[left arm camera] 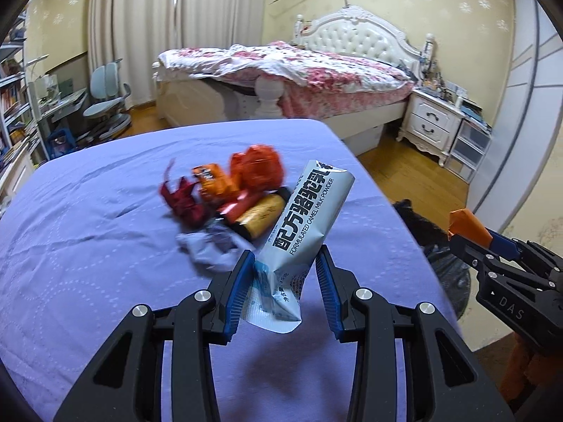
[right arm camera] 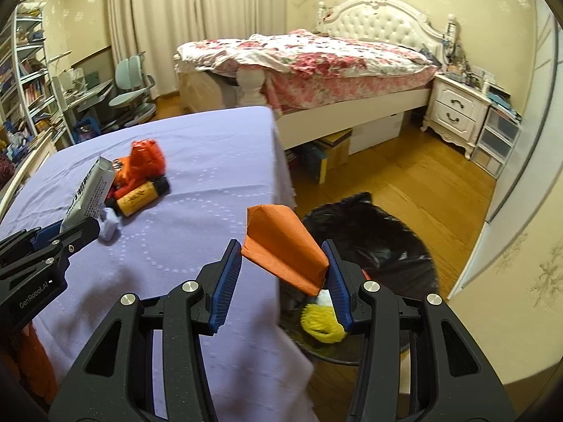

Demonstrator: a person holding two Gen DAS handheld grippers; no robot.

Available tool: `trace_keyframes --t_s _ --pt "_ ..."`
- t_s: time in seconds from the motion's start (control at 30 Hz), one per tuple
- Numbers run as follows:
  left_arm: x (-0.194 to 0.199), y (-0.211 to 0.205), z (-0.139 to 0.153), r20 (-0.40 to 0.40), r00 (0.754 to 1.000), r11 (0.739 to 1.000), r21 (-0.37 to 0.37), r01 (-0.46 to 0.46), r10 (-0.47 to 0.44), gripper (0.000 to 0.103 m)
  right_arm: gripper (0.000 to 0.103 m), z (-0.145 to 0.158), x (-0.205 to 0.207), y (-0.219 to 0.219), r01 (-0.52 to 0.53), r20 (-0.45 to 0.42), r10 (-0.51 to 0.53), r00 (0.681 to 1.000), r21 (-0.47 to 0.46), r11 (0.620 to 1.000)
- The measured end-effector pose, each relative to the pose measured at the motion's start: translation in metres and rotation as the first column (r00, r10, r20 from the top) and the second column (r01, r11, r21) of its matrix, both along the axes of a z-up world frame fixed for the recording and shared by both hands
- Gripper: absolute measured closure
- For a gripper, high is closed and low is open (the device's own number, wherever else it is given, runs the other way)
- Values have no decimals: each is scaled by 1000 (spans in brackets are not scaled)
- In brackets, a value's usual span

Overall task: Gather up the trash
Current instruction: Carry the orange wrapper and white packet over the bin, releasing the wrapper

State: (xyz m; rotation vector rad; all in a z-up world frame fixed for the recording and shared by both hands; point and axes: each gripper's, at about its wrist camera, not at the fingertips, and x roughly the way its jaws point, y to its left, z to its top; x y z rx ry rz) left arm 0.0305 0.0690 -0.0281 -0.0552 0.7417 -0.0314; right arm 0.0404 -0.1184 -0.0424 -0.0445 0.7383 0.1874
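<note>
My left gripper (left arm camera: 285,263) is shut on a white camel milk powder packet (left arm camera: 302,218) and holds it above the purple table (left arm camera: 88,246). A pile of trash lies beyond it: red wrapper (left arm camera: 183,200), orange wrappers (left arm camera: 257,168), a yellow bottle (left arm camera: 260,216) and a crumpled white wrapper (left arm camera: 211,246). My right gripper (right arm camera: 281,263) holds an orange paper piece (right arm camera: 281,246) between wide-set fingers, past the table's right edge and over a black trash bag (right arm camera: 380,239) on the floor. A yellow item (right arm camera: 322,321) lies in the bag.
A bed (right arm camera: 316,63) stands behind the table, with a white nightstand (right arm camera: 457,112) at its right. A desk chair (right arm camera: 130,84) and bookshelves (right arm camera: 24,81) stand at the left. Boxes (right arm camera: 330,151) sit under the bed on the wooden floor.
</note>
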Motion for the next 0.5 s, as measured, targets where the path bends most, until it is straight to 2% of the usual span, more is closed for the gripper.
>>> trace_keyframes --t_s 0.27,0.5 --pt "20 -58 -5 4 996 995 18 94 -94 64 57 -2 8 -48 94 2 -94 996 10 995" --pt "37 -90 -12 -9 992 991 30 129 -128 64 57 -8 15 -77 142 -2 -142 990 29 989"
